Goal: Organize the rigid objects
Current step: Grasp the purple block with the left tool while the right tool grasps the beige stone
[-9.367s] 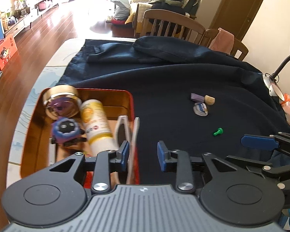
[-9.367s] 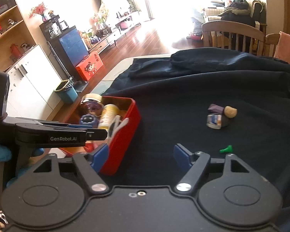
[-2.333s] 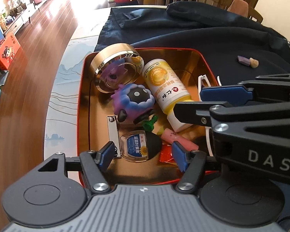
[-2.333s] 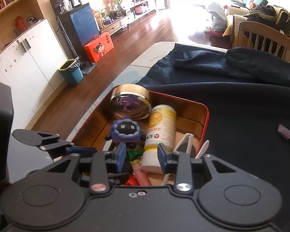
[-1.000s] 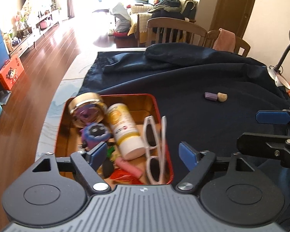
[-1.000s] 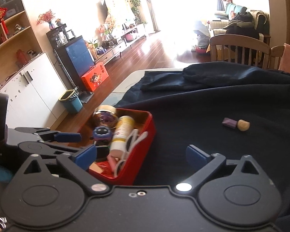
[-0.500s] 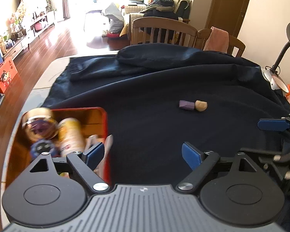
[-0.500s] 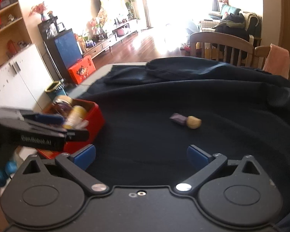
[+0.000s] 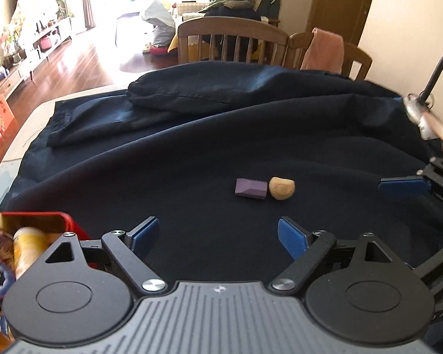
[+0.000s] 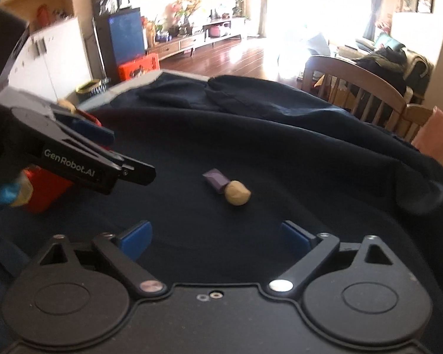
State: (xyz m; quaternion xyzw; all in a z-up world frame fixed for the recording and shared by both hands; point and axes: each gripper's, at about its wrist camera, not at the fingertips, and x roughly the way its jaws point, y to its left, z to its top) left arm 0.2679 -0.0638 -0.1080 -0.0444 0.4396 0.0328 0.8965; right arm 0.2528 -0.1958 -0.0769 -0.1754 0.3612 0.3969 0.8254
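Now purple block (image 9: 250,188) nearer, centred.

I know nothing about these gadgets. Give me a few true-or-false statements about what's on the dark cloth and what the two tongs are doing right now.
1. A small purple block and a tan rounded lump lie side by side on the dark cloth. True.
2. The left tongs grip the purple block. False: they are empty.
3. The red tin box sits at the cloth's left edge. True.
4. The right tongs hold the tan lump. False: it lies ahead of them; nothing is between their closing jaws.
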